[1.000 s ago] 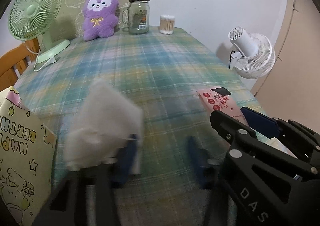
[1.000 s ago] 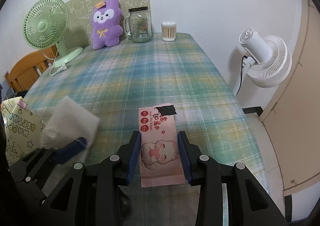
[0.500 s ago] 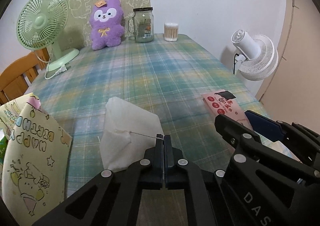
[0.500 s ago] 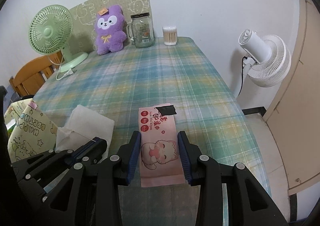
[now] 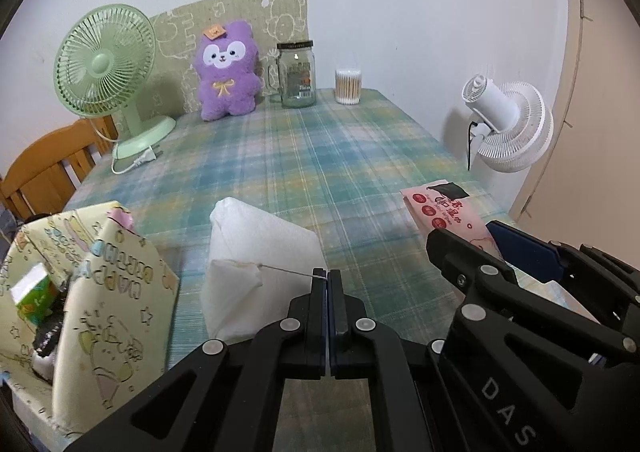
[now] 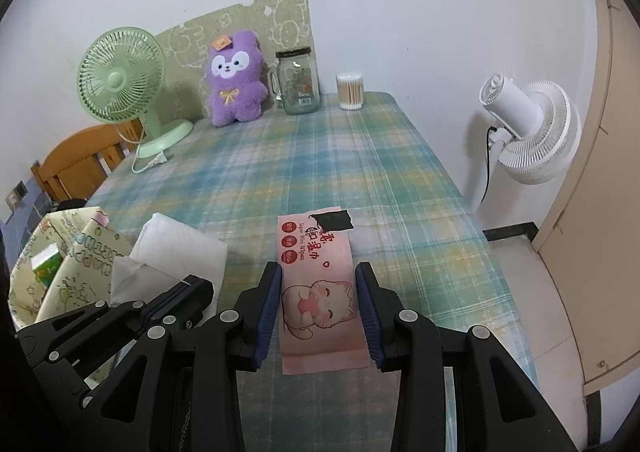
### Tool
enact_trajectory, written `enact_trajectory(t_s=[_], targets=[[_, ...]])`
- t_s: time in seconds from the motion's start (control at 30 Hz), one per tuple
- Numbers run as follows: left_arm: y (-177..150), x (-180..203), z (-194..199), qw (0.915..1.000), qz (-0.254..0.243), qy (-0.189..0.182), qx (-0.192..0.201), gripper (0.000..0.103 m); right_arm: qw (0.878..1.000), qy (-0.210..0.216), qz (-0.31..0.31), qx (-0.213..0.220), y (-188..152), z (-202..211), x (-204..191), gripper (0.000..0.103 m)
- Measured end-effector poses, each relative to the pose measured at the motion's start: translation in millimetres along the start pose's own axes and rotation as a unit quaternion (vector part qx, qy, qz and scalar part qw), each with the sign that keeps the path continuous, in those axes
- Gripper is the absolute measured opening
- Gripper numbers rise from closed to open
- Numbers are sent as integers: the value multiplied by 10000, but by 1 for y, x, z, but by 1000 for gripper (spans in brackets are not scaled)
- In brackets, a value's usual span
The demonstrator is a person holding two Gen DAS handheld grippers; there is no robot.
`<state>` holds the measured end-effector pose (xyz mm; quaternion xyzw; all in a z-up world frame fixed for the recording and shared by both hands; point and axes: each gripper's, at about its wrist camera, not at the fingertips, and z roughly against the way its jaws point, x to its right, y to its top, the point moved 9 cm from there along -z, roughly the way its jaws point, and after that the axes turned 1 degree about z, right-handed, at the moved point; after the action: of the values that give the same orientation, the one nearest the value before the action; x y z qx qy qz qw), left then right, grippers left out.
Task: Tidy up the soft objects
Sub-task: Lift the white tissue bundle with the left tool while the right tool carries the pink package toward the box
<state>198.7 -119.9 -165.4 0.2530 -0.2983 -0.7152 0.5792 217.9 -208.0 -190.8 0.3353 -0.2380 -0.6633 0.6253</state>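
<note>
A plain white wall (image 6: 400, 12) fills the upper half of the frame, with a sheet of patterned green-beige board (image 6: 240, 24) leaning against it at the far end of the table (image 6: 320, 156), which wears a blue-green plaid cloth. At the left edge a wooden chair back (image 6: 80, 164) shows behind the table. At the right edge stands a beige door panel (image 6: 600, 132), with pale floor (image 6: 540, 312) and a dark baseboard strip (image 6: 508, 234) below it.

Two wrist fisheyes, low over the near table edge, facing 12 o'clock toward the wall. Left view sits at 9 o'clock of right. Shared: plaid tablecloth (image 5: 320, 156) (image 6: 320, 172), purple plush (image 5: 226, 70) (image 6: 235, 80), both fans.
</note>
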Motion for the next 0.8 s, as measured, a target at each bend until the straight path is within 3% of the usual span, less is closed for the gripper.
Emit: enact_trajectory(t_s=[0.8], targets=[[21,-12,84,9982,-60,127,576,0,9978,54,95,654,29,76,-26,41]])
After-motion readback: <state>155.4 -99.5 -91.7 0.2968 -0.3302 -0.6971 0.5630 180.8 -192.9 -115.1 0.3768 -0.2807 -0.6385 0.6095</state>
